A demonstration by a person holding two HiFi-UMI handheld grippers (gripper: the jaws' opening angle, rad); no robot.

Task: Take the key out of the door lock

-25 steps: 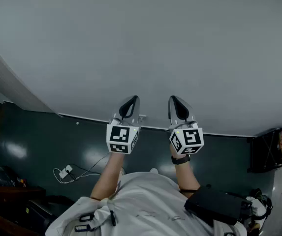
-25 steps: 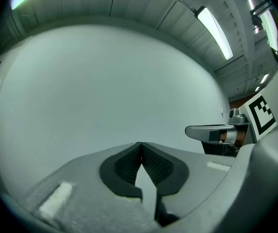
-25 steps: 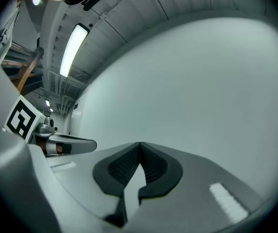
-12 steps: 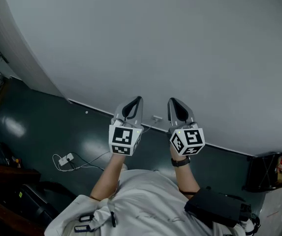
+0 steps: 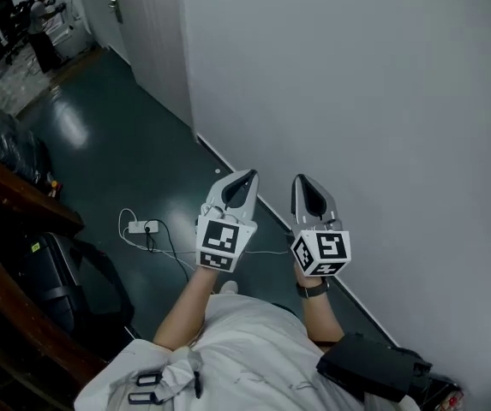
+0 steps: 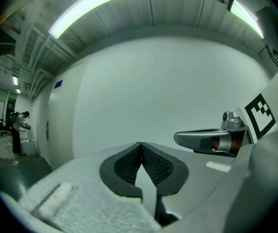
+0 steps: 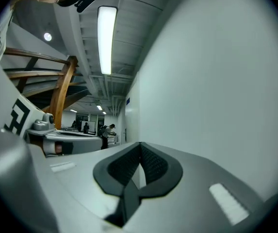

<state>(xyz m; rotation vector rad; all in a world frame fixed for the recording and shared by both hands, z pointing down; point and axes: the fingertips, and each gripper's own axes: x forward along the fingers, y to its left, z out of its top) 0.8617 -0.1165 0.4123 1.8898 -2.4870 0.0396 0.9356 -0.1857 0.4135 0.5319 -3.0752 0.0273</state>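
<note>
No key or lock shows in any view. A pale door with a dark handle stands far down the corridor, small in the left gripper view. My left gripper and right gripper are held side by side at chest height, pointing along a plain white wall. In the left gripper view the left gripper is shut with nothing between its pads. The right gripper is likewise shut and empty, with the wall close on its right.
A white power strip with trailing cables lies on the dark green floor. A dark wooden rail and a black bag stand at the left. People stand far down the corridor.
The head view has swung left: the wall now fills the right side, and the corridor, the door and the wooden rail have come into view. Both grippers keep their place, shut.
</note>
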